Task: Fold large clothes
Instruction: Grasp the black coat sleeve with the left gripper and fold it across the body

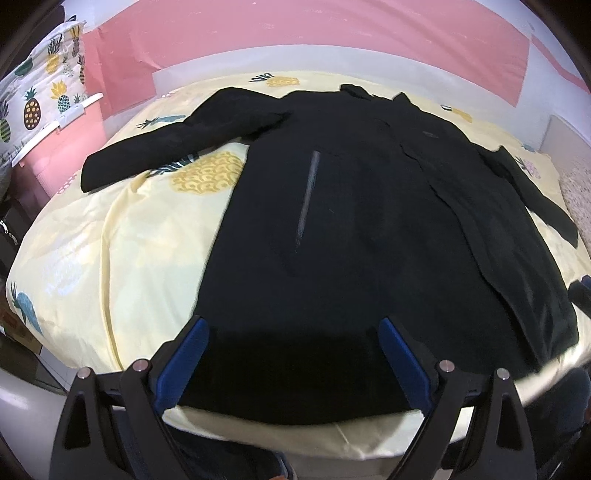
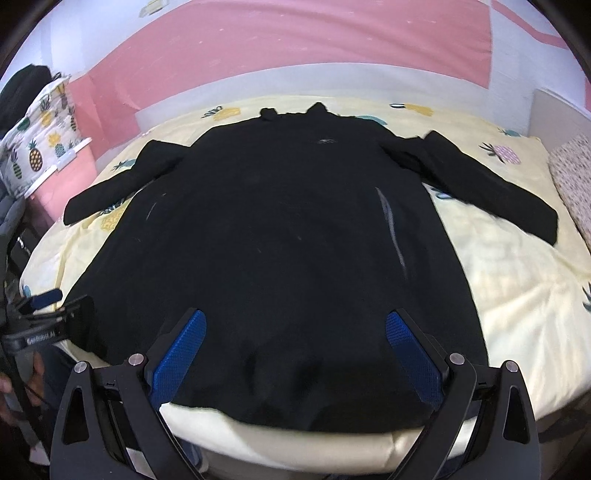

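A large black long-sleeved coat (image 1: 351, 221) lies spread flat on a bed, collar at the far end, both sleeves stretched out to the sides. It also shows in the right wrist view (image 2: 277, 240). My left gripper (image 1: 293, 328) is open and empty, hovering over the coat's near hem on its left part. My right gripper (image 2: 295, 325) is open and empty above the near hem, toward the right part. The left gripper also shows at the left edge of the right wrist view (image 2: 55, 306). The left sleeve (image 1: 166, 144) and right sleeve (image 2: 480, 184) lie flat on the sheet.
The bed has a pale yellow sheet with pineapple prints (image 1: 110, 240). A pineapple-print pillow (image 1: 37, 99) leans at the far left by a pink wall (image 1: 295, 29). A patterned cushion (image 2: 572, 177) sits at the right edge. The bed's near edge (image 2: 295, 446) is right below the grippers.
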Tool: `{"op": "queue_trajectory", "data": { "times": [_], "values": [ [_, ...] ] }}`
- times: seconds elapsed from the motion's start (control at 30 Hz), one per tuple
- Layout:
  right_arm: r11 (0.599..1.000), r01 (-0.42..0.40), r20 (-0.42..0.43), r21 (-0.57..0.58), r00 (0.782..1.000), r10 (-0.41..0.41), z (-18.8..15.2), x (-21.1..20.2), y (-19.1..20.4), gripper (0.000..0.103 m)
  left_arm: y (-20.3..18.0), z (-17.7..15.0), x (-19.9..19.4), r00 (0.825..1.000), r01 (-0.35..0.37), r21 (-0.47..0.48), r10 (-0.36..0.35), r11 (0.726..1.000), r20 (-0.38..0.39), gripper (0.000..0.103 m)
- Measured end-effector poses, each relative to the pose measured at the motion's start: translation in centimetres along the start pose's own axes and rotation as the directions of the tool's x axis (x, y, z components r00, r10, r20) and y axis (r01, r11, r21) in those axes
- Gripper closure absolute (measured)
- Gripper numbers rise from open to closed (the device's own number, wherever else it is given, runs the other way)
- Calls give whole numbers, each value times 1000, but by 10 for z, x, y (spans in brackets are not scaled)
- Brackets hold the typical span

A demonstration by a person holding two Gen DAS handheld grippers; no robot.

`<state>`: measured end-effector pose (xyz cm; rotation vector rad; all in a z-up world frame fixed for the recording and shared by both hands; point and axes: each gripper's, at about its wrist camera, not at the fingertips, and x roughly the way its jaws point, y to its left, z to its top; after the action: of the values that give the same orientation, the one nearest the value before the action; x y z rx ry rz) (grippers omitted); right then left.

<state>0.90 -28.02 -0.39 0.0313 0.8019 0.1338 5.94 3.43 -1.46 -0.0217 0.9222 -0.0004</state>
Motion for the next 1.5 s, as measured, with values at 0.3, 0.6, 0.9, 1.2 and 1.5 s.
{"op": "queue_trajectory", "data": {
  "times": [0.3,0.6,0.9,1.2,1.5],
  "values": [
    [997,-49,13,-63,999,50,31,29,21,5,51,40,34,1000,13,-131,-11,991,21,8],
    [987,-94,-19,-127,996,93,60,68,35,5,100,79,70,997,-43,-219,56,975,53,8],
    [985,-80,-29,-154,997,76,85,98,42,5,153,115,106,995,-61,-310,81,949,54,8],
    [979,-86,-21,-184,996,84,108,120,52,5,206,138,139,994,-95,-420,112,903,15,14],
    [979,-66,-40,-195,997,59,119,140,50,5,255,146,166,990,-119,-536,142,836,1,19]
  ]
}}
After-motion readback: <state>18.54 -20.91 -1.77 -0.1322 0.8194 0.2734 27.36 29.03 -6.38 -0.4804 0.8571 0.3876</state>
